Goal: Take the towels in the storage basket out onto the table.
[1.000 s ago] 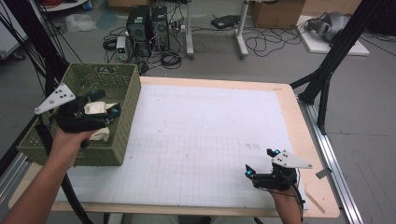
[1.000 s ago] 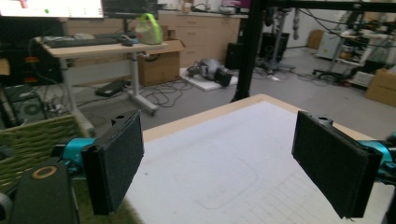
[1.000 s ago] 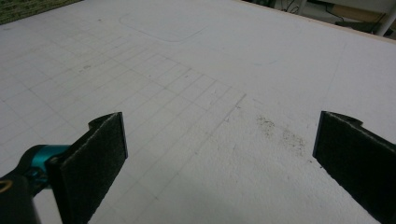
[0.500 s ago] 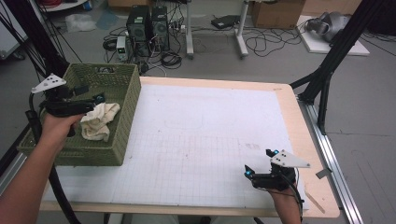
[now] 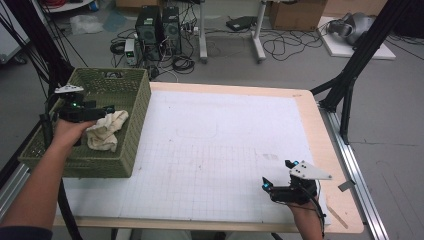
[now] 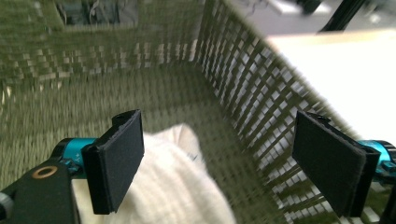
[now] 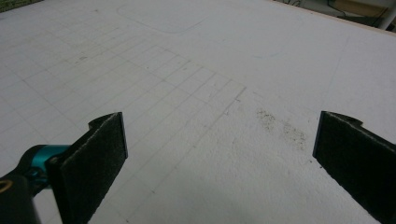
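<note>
Your left gripper (image 6: 219, 163) has its 2 jaws spread wide with nothing between the pads; the cream cloth (image 6: 173, 186) lies just below and beside the left pad. That cloth (image 5: 106, 130) sits crumpled inside the green woven basket (image 5: 135, 135) at the table's left edge, near its right wall. Your right gripper (image 7: 219, 163) is also spread wide, gripping nothing, above the white gridded mat (image 7: 196, 84) near the table's front right corner (image 5: 345, 220).
</note>
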